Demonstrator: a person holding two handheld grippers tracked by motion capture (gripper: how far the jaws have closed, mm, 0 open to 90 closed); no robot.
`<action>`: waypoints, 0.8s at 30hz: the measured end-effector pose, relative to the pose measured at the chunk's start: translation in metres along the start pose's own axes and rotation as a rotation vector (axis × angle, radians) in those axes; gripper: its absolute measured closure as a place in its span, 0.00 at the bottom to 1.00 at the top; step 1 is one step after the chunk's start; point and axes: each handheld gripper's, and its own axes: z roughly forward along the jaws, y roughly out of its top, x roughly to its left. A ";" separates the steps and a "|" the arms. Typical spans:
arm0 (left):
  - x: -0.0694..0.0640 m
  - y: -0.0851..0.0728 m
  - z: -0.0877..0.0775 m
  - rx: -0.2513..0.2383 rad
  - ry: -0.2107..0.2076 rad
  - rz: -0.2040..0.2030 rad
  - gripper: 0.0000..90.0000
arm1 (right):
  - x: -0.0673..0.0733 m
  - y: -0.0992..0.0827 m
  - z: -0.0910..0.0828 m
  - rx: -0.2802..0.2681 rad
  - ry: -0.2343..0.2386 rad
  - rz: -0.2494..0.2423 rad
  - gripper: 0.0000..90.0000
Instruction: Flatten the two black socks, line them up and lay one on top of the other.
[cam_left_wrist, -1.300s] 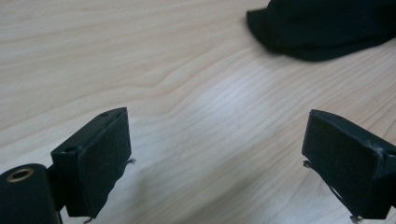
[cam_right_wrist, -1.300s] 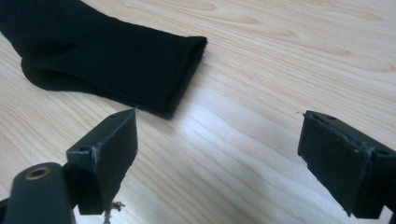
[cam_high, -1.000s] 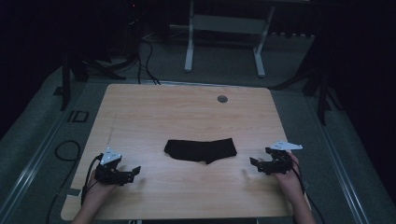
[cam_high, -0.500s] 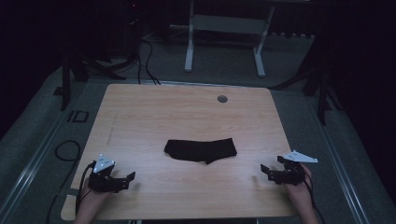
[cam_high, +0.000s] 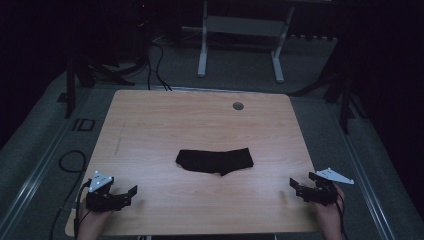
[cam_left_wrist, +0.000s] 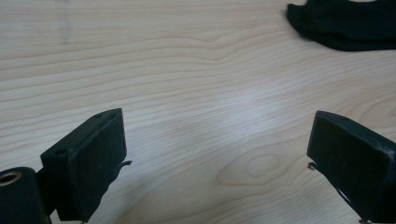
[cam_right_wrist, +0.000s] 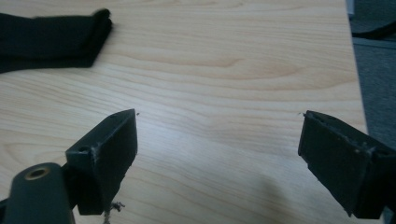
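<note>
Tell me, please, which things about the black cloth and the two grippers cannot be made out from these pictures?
- Black cloth, high view: too dark and small to tell what garment it is or how it is folded.
- Same cloth, left gripper view: cut off by the top and right edges.
- Same cloth, right gripper view: cut off by the left edge.
- Right gripper, high view: its fingers blur together, dark and small.
- Small round thing near the table's far edge: too small to identify.

One folded black cloth garment (cam_high: 215, 161) lies at the centre of one light wooden table (cam_high: 150, 130), counted from the high view. Two black two-jaw grippers flank it: the left gripper (cam_high: 131, 194) at lower left, the right gripper (cam_high: 296, 183) at lower right. One round grey grommet (cam_high: 238, 106) sits toward the top edge.
</note>
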 end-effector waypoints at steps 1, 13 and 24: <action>0.001 0.000 -0.001 0.002 0.005 -0.005 0.06 | 0.000 0.000 0.001 -0.005 -0.001 0.000 0.13; 0.005 -0.004 -0.008 -0.058 0.045 -0.038 0.06 | -0.001 -0.003 0.006 -0.022 -0.015 -0.001 0.13; 0.012 -0.006 -0.020 -0.149 0.108 -0.084 0.06 | -0.008 -0.004 0.006 -0.035 -0.032 0.022 0.13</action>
